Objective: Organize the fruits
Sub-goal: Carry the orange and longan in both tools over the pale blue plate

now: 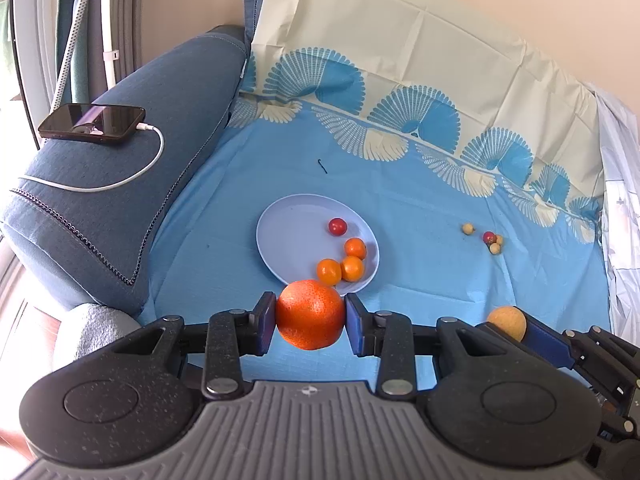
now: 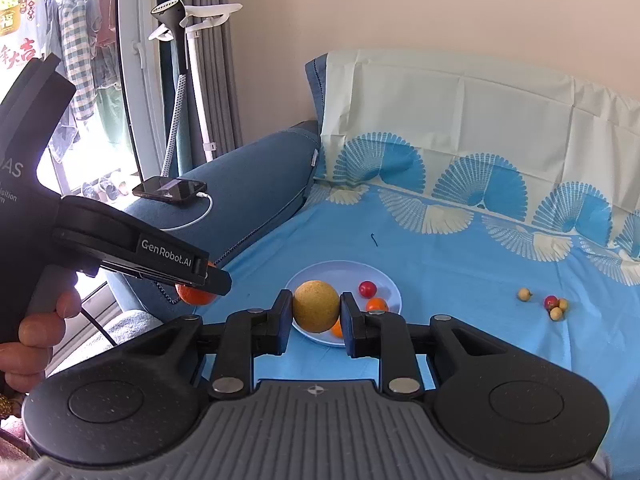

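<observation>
I take the pale blue plate (image 1: 280, 236) as the reference landmark; it rests on the blue patterned sheet (image 1: 400, 208).

Left gripper (image 1: 310, 315): I have its two blue pads clamped on the large orange (image 1: 310, 314), one pad on each side of the fruit. The orange sits squarely between the fingertips, at the near rim of the plate as the left wrist camera sees it. In the right wrist view, the same orange (image 2: 196, 296) shows beneath the left gripper body, to the left of the plate.

Right gripper (image 2: 316, 308): I have its jaws clamped on the yellow round fruit (image 2: 316, 306), which fills the gap between the fingertips. In this view the fruit overlaps the near left part of the plate (image 2: 384, 280). Whether it hangs above the plate or short of it, I cannot tell.

On the plate: one red cherry tomato (image 1: 337, 226) and three small oranges (image 1: 352, 268), grouped toward the plate's right side.

Right of the plate, well apart from it: three small tan fruits (image 1: 467, 228) and another red tomato (image 1: 489, 237) lie loose on the sheet.

Left of the plate: a phone (image 1: 92, 122) with a white cable (image 1: 152, 160) lies on the blue armrest (image 1: 120, 200).

A hand (image 2: 36, 332) grips the left gripper's handle.
</observation>
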Demonstrator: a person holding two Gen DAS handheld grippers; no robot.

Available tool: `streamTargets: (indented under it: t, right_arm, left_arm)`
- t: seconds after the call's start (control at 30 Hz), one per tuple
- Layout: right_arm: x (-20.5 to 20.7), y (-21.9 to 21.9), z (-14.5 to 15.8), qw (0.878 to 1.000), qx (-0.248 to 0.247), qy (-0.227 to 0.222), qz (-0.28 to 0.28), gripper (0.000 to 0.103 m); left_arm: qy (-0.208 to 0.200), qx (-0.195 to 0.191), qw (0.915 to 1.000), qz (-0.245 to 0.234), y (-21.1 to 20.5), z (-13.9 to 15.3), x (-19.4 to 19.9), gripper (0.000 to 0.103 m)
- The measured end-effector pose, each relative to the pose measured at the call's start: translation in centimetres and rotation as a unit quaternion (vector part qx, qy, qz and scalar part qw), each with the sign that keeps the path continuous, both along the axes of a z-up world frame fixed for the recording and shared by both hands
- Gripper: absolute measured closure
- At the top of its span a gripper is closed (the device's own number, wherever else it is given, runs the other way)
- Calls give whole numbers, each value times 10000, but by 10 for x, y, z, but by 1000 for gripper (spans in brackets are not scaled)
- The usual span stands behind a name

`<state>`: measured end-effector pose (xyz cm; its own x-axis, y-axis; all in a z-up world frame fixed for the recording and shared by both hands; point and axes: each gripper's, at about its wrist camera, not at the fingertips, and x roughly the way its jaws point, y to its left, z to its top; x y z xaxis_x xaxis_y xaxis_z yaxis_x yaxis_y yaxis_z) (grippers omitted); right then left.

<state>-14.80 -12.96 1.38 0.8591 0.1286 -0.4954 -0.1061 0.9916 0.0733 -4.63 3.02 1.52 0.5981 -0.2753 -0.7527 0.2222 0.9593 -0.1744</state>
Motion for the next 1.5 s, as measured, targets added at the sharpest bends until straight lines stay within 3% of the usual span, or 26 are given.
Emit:
streamTargets:
  t: [0.5, 0.97, 1.5]
  right_arm:
    - [16, -2, -7, 9998, 42, 192, -80, 77]
    - [56, -12, -24, 9988, 134, 439, -185, 77]
    - [158, -34, -85, 9929, 142, 1150, -275, 77]
  left_arm:
    - [114, 36, 9999, 40, -5, -4, 19, 63]
    - [167, 198, 9996, 133, -18, -13, 70, 63]
    - [826, 701, 9941, 54, -54, -95, 169, 63]
